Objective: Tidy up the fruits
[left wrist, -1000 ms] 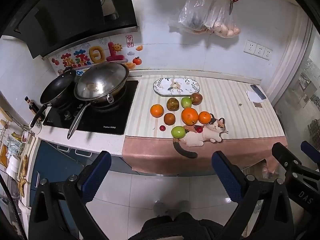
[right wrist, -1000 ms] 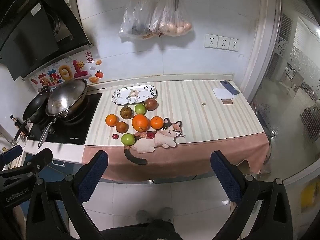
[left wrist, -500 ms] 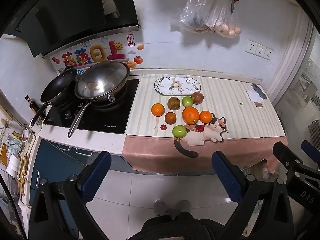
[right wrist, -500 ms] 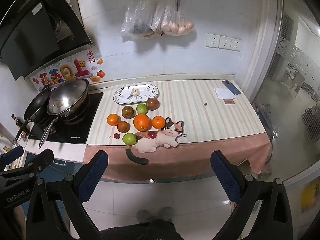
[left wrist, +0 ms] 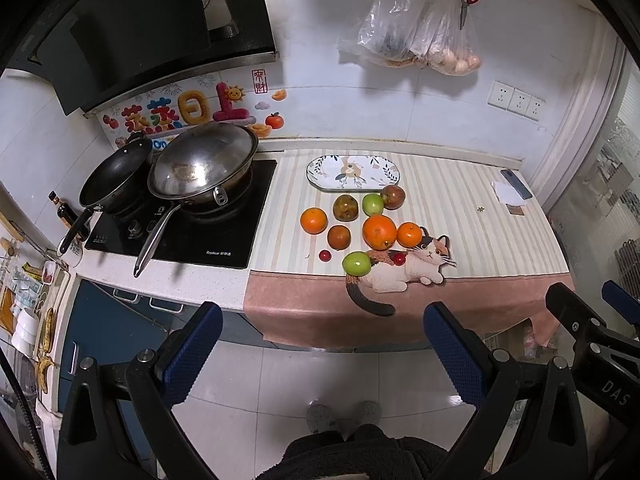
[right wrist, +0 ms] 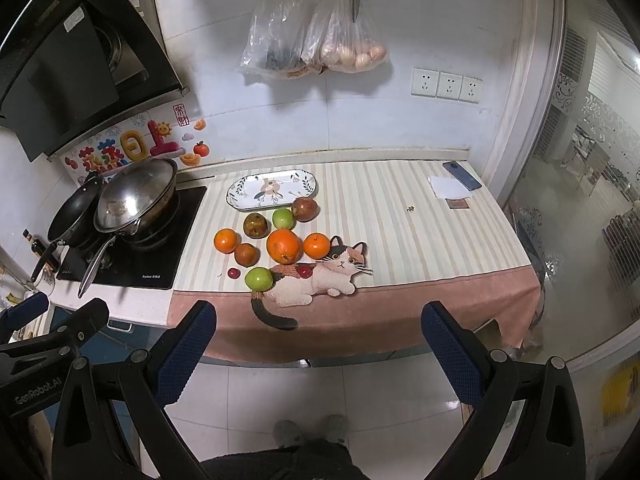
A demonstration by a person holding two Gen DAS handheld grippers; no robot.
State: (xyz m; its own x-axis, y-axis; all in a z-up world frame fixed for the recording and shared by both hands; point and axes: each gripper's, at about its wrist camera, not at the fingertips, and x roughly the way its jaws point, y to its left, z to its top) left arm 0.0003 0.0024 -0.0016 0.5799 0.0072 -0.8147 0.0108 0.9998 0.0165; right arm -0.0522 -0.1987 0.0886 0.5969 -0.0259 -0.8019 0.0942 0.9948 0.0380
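Both the left gripper (left wrist: 322,346) and right gripper (right wrist: 318,346) hang with jaws spread wide and empty, well short of the counter. Far ahead of them, the loose cluster of oranges, green apples and brownish fruits (left wrist: 362,228) lies just before the empty oval patterned ceramic plate (left wrist: 353,172), probably its destination.

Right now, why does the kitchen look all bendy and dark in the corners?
Both wrist views use fisheye lenses: the wall beside the counter bows in the left view, the glass door curves in the right, and black lens edges fill the corners.
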